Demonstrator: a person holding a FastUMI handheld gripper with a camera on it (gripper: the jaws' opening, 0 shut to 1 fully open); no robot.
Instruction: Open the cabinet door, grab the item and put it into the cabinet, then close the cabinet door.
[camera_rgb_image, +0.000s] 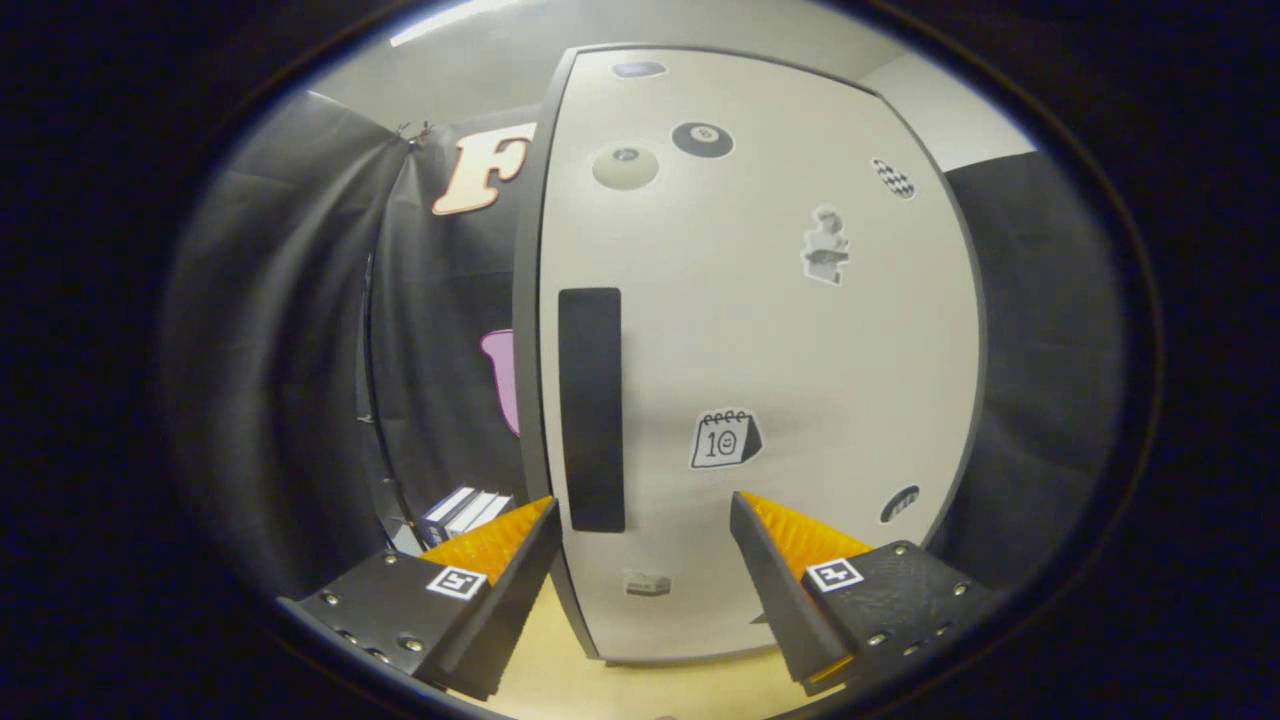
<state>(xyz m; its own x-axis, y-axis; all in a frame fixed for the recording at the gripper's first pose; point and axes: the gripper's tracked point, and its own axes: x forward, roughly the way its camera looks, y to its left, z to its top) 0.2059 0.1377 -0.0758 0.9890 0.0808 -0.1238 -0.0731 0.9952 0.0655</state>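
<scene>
Straight ahead of your gripper stands the cabinet door, closed, pale and covered with small stickers, with its dark vertical handle near its left edge. Your gripper is wide open and holds nothing, the handle just beyond its left finger. To the left of the cabinet, behind that finger, a small box lies on the worktop.

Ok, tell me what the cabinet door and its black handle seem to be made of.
Cabinet door: probably laminated board, judging by its flat, matte off-white face, thin dark edge band and stickers lying smooth on it. Black handle: a flat, dull rectangle without shine, likely plastic or a recessed insert; which one cannot be told. The gripper is open just ahead of the door, its fingers either side of the handle's lower end.
</scene>
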